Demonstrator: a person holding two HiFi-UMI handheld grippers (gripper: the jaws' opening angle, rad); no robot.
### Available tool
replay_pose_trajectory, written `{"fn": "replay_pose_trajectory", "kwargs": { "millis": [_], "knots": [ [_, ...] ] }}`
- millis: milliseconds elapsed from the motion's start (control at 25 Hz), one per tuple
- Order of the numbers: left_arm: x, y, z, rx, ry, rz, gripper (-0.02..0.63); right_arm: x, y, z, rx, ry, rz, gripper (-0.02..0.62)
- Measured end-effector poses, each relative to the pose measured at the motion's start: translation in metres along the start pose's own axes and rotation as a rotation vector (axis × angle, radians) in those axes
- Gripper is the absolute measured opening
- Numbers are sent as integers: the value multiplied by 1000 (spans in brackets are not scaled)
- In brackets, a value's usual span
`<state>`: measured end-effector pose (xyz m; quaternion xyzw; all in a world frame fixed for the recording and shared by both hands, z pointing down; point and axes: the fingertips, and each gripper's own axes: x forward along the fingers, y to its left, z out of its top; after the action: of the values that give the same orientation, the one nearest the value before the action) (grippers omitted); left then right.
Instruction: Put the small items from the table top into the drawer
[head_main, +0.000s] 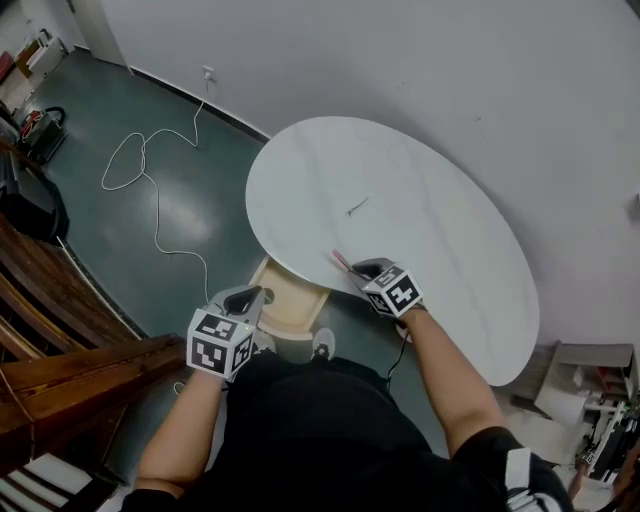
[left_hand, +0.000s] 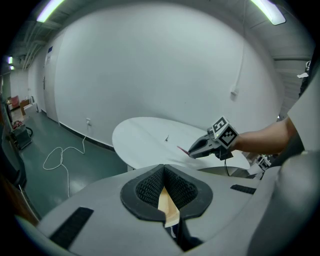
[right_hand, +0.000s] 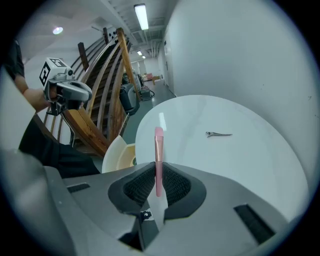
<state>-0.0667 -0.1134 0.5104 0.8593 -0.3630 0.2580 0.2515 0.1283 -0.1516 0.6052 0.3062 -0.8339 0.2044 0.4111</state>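
Right gripper (right_hand: 158, 174) jaws clamp a pink brush (right_hand: 159, 145), its tip forward over the table (head_main: 450, 250) edge. Left gripper (left_hand: 164, 187) jaws are pressed together with nothing between them, just beside the open drawer (head_main: 295, 300) at the table's 7 o'clock. A clip (head_main: 357, 207) lies on the table at the brush's 12 o'clock.

We take this for a bare institutional workroom, more lab or test space than home. The floor (head_main: 190, 200) is painted dark green, the walls (head_main: 400, 60) are plain white above a black skirting, and a white cable (head_main: 140, 165) trails in loops from a wall socket (head_main: 208, 73). Tube lights (right_hand: 141, 16) run along an open ceiling toward a corridor (right_hand: 150, 77). The round white bench (head_main: 420, 230) with its pale wooden drawer (head_main: 290, 300) stands between curved timber slats (right_hand: 107, 75) and cluttered shelving (head_main: 600, 400).
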Motion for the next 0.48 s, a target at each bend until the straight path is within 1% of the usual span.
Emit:
{"fn": "replay_pose_trajectory", "kwargs": {
  "millis": [200, 480],
  "knots": [
    [-6, 8, -3, -13, -5, 1, 14, 15, 39, 14, 47, -53, 52, 37],
    [-18, 25, -14, -34, -6, 29, 14, 53, 99, 18, -10, -13, 136, 37]
  ]
}}
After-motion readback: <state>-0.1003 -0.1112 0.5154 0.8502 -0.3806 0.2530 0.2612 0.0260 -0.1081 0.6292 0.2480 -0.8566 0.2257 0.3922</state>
